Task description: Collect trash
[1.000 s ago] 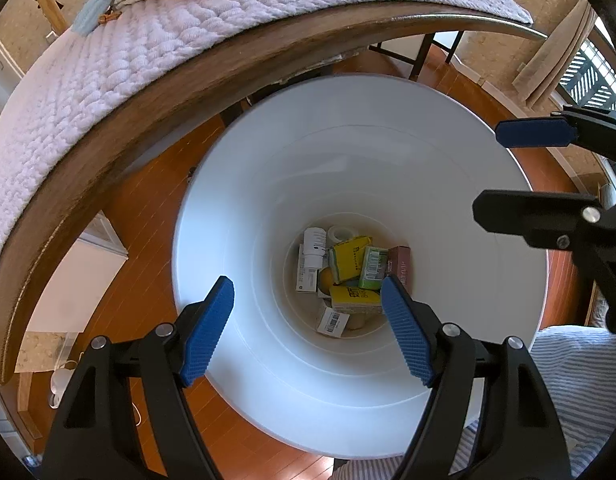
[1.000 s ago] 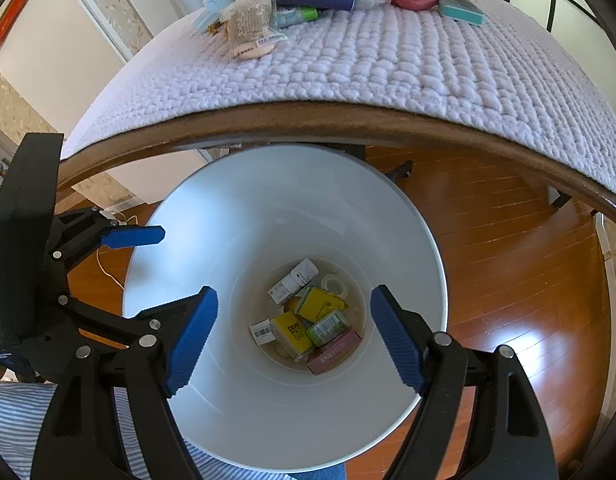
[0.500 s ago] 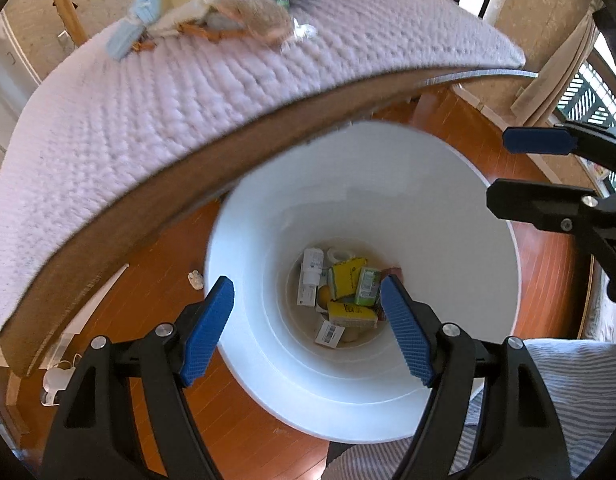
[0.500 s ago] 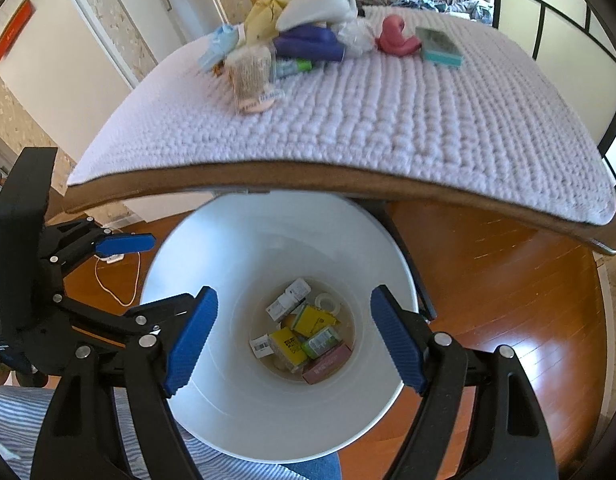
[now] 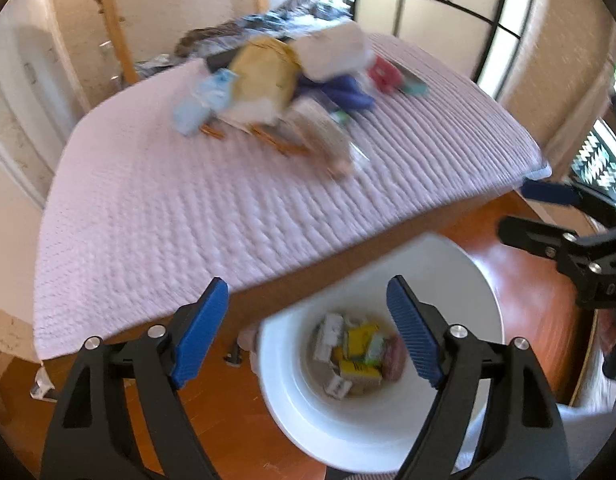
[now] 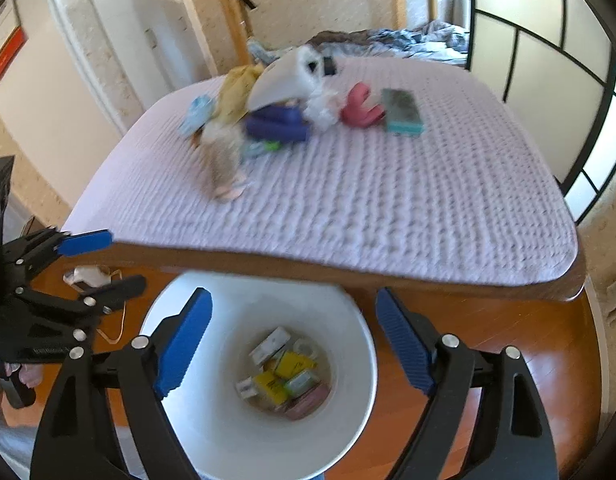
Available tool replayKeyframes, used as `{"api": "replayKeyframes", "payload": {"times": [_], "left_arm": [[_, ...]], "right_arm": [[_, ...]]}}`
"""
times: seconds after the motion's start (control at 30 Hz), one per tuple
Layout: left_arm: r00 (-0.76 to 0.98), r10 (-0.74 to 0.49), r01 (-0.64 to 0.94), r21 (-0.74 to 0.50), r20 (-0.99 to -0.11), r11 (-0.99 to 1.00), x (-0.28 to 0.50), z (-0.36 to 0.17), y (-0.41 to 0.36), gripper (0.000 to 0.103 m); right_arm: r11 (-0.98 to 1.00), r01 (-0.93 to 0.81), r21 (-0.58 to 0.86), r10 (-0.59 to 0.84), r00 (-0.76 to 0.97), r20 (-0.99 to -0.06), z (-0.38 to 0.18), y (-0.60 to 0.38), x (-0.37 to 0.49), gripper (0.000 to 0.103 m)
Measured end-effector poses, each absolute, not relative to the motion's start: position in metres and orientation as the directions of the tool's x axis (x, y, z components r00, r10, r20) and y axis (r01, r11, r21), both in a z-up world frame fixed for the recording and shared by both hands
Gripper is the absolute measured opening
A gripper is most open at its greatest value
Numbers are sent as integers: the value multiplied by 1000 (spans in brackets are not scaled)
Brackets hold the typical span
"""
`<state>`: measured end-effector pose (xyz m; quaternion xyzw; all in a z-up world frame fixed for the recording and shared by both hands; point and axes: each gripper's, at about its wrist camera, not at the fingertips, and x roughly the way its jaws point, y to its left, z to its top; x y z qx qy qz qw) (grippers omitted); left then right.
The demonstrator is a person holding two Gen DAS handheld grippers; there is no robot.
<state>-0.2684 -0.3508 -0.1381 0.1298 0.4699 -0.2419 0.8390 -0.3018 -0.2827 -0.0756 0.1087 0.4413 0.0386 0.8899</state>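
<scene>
Both cameras have tipped up from staring down into the white bin [image 6: 348, 420] to facing the quilted table [image 6: 388, 208]; left gripper [image 5: 308, 336] and right gripper [image 6: 291, 344] are spread wide, holding nothing, above the bin, which sits on the floor against the table's near edge with boxes already inside. Remaining trash pile [image 6: 267, 112] is heaped at the far side of the table, well apart from both. Risks as I see them: frames are motion-blurred, so a fast reach could misjudge the tangled pile, grab several overlapping bags and wrappers at once, and shed some onto the floor on the long carry back.
</scene>
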Motion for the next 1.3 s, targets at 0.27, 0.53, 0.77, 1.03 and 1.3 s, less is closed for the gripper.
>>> {"api": "replayKeyframes", "payload": {"times": [0.27, 0.53, 0.77, 1.03, 1.3], "left_arm": [[521, -236, 406, -4, -820, 914, -228, -124, -337, 85], [582, -203, 338, 7, -787, 941, -204, -106, -326, 85], [620, -176, 292, 16, -765, 956, -183, -95, -322, 85], [629, -153, 244, 7, -762, 970, -165, -96, -317, 85], [622, -116, 190, 5, -774, 982, -149, -103, -303, 85]], "right_arm": [[978, 76, 193, 95, 663, -743, -58, -305, -282, 85], [978, 103, 182, 57, 705, -707, -43, -319, -263, 86], [977, 116, 177, 36, 731, -682, -32, -331, -249, 86], [970, 154, 186, 13, 738, -674, -33, -348, -231, 89], [954, 216, 207, -10, 716, -698, -48, -375, -215, 89]]}}
